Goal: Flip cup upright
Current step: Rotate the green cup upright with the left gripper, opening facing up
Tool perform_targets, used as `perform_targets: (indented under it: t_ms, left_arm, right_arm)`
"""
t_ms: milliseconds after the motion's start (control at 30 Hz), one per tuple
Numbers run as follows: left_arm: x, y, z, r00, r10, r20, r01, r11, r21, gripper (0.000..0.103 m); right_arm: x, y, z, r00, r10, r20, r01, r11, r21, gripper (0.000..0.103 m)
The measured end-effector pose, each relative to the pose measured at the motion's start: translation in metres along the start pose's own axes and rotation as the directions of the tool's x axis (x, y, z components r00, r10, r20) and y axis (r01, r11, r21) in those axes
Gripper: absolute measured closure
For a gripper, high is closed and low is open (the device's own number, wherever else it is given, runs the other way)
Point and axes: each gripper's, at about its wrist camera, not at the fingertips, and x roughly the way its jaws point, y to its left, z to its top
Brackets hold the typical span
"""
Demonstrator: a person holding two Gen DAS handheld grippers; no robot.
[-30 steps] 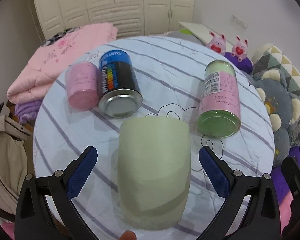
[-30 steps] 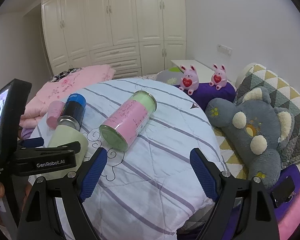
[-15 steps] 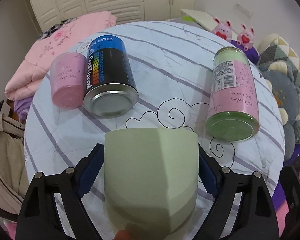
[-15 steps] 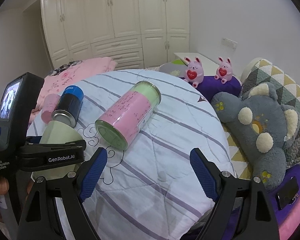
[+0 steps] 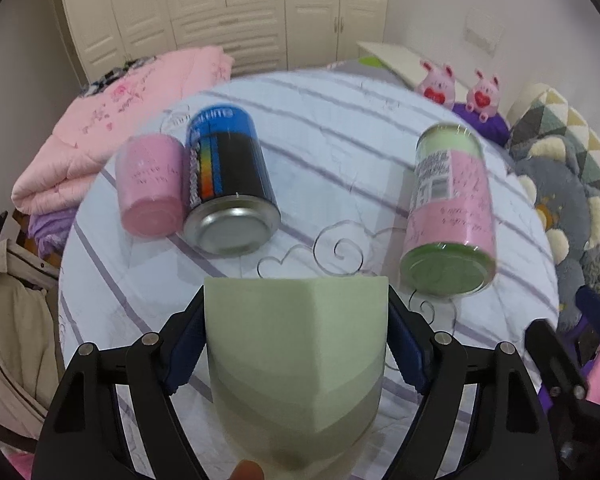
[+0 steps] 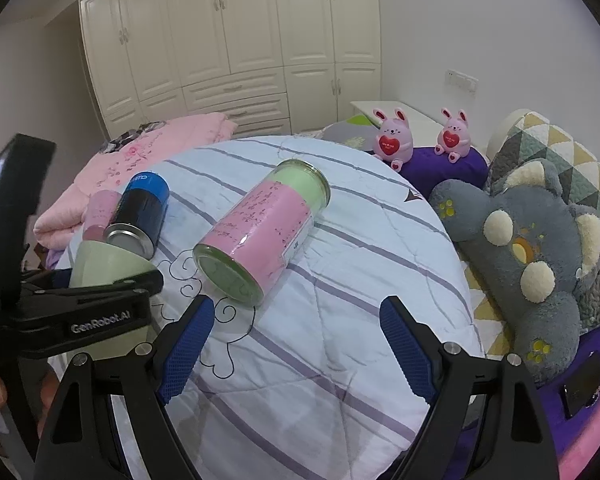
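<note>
A pale green cup fills the lower middle of the left wrist view, its flat far end towards the table. My left gripper is shut on the cup, blue pads pressed on both sides. The cup also shows in the right wrist view, held by the left gripper's black frame above the striped cloth. My right gripper is open and empty over the near part of the table.
On the round table with a white striped cloth lie a pink-labelled green jar, a black and blue can and a small pink cup. Grey plush toy and pink bunnies at right.
My left gripper has shut on the green cup and the view has tipped up a little. The right gripper has stayed open and moved slightly nearer the table.
</note>
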Motion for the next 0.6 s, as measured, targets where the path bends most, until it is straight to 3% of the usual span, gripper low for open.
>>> perform_targets:
  t_ms: [133,600]
  left_arm:
    - [-0.014,0.001,0.002,0.998,0.007,0.069,-0.008,1.000,0.008,0.022]
    - [-0.032,0.006,-0.007,0.981,-0.003,0.195,0.002,1.000,0.004,0.022]
  right_arm:
    - [0.001,0.003,0.000,1.000,0.004,-0.001,-0.004,1.000,-0.001,0.017]
    - [0.004,0.016,-0.005,1.000,0.011,-0.005,-0.011,1.000,-0.021,0.017]
